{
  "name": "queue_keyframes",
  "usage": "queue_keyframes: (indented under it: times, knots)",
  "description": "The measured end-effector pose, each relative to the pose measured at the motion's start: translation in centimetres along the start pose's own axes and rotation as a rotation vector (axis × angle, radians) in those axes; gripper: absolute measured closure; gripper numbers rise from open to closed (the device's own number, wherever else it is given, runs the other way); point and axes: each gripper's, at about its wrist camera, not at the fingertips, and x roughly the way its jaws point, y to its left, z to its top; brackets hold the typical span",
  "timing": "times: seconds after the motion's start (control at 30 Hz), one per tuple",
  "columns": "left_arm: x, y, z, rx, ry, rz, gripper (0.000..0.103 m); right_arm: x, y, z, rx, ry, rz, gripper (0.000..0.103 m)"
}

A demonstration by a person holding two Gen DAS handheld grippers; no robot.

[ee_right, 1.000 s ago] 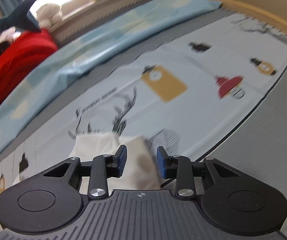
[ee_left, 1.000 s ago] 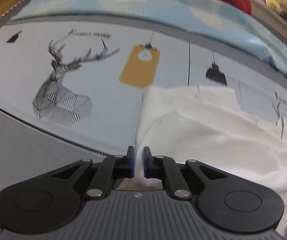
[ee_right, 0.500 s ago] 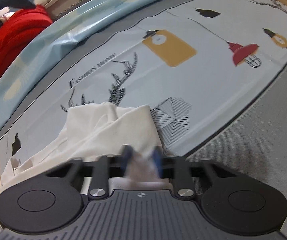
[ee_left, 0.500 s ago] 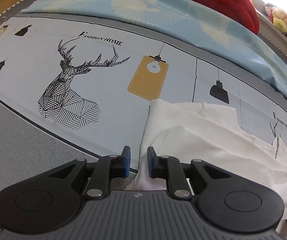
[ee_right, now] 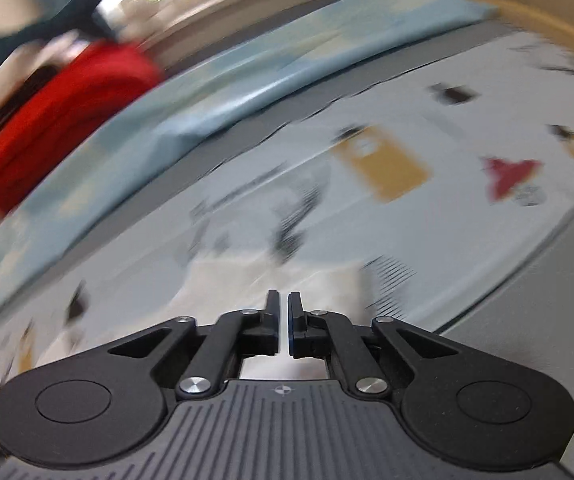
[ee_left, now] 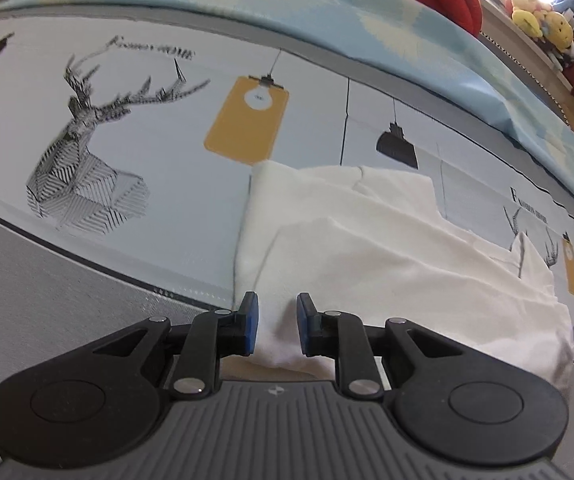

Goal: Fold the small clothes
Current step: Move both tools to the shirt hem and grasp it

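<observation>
Blue pads on the left gripper [ee_left: 277, 326] stand a little apart and are opening, with a bump of the white cloth [ee_left: 387, 248] between them; the pads do not seem to press on it. From there the cloth spreads up toward 12 o'clock and out toward 3 o'clock, lying in soft wrinkled layers on the printed mat [ee_left: 167, 208], with a deer picture [ee_left: 87, 160] off at 10 o'clock and a yellow lamp picture [ee_left: 247, 120] near 12 o'clock. The right gripper [ee_right: 283, 322] has its jaws nearly together, though they are parting a tiny bit. Its view is very blurry, so I cannot tell for sure if cloth is pinched there; something white shows just behind and under the pads. White cloth [ee_right: 247, 280] lies past that gripper toward 12 o'clock. This cloth looks light, thin and floppy. It will bend and sag, not stay flat by itself. It will not break, but it may slip from a weak pinch. I think the best places to hold are the near corners or the hem, one for each gripper, so the edge stays straight when lifted.
</observation>
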Motion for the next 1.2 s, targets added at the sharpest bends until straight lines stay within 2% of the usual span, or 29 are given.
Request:
queue_keyframes:
  times: [0.03, 0.07, 0.13, 0.23, 0.3, 0.33, 0.37, 0.4, 0.43, 0.47, 0.5, 0.53, 0.6, 0.67, 0.73, 0.77, 0.83, 0.9, 1.0, 1.13, 1.2]
  knots:
    - [0.6, 0.1, -0.2, 0.004, 0.018, 0.0, 0.08, 0.5, 0.4, -0.4, -0.036, 0.063, 0.011, 0.094]
    - [1.3, 0.2, -0.6, 0.015, 0.05, 0.012, 0.08, 1.3, 0.6, -0.9, -0.07, 0.128, -0.02, 0.09]
    - [2.3, 0.4, -1.1, 0.029, 0.088, 0.053, 0.08, 2.8, -0.3, -2.2, -0.096, 0.222, -0.169, 0.093]
    - [1.3, 0.1, -0.8, 0.029, 0.061, 0.041, 0.08, 2.2, -1.3, -1.9, -0.03, 0.21, -0.178, 0.093]
    - [0.4, -0.1, -0.9, 0.032, 0.023, 0.023, 0.079, 0.6, -0.2, -1.5, -0.076, 0.132, -0.185, 0.089]
    - [0.3, -0.1, -0.9, 0.04, 0.019, 0.021, 0.077, -0.1, 0.4, -1.4, -0.104, 0.094, -0.161, 0.089]
    - [0.5, -0.2, -1.2, 0.053, 0.03, 0.024, 0.077, -0.4, 0.6, -1.4, -0.108, 0.093, -0.122, 0.088]
    - [1.3, -0.3, -1.7, 0.082, 0.06, 0.051, 0.076, -0.2, 0.5, -1.5, -0.095, 0.13, -0.08, 0.087]
    - [2.1, -0.3, -2.0, 0.108, 0.095, 0.082, 0.076, 0.5, 0.0, -1.9, -0.071, 0.205, -0.075, 0.086]
    - [2.6, -0.1, -2.6, 0.128, 0.106, 0.085, 0.076, 1.2, -0.8, -2.5, -0.054, 0.271, -0.114, 0.087]
    - [2.4, -0.2, -2.7, 0.136, 0.098, 0.083, 0.076, 1.7, -1.4, -3.0, -0.049, 0.307, -0.156, 0.093]
    - [1.9, -0.4, -2.6, 0.138, 0.1, 0.085, 0.076, 1.8, -2.0, -3.2, -0.059, 0.31, -0.168, 0.1]
    - [0.2, -0.5, -2.5, 0.131, 0.071, 0.071, 0.076, 0.9, -2.1, -2.8, -0.086, 0.308, -0.193, 0.101]
    - [-1.7, -0.6, -2.8, 0.148, 0.023, 0.056, 0.076, -0.7, -1.7, -2.2, -0.118, 0.261, -0.258, 0.095]
    - [-3.6, -0.7, -3.7, 0.177, -0.006, 0.036, 0.076, -2.8, -1.5, -1.7, -0.14, 0.172, -0.341, 0.093]
    - [-4.7, -0.4, -4.5, 0.178, -0.006, 0.015, 0.076, -4.0, -1.7, -1.8, -0.102, 0.143, -0.32, 0.093]
    - [-7.0, 0.1, -6.0, 0.186, 0.016, -0.014, 0.076, -6.5, -2.7, -2.3, 0.037, 0.14, -0.233, 0.093]
    - [-10.0, 0.2, -7.7, 0.247, -0.022, -0.013, 0.076, -10.1, -2.6, -3.4, 0.094, 0.11, -0.166, 0.093]
    - [-14.4, 0.8, -11.3, 0.326, -0.078, -0.024, 0.075, -15.0, -1.3, -4.5, 0.02, 0.053, -0.1, 0.092]
    - [-17.1, 3.2, -17.3, 0.308, -0.083, -0.098, 0.073, -22.2, -1.4, -8.2, -0.081, -0.013, -0.004, 0.075]
    - [-17.2, 4.5, -20.5, 0.298, -0.083, -0.097, 0.073, -24.6, -1.8, -10.3, -0.131, -0.028, 0.016, 0.071]
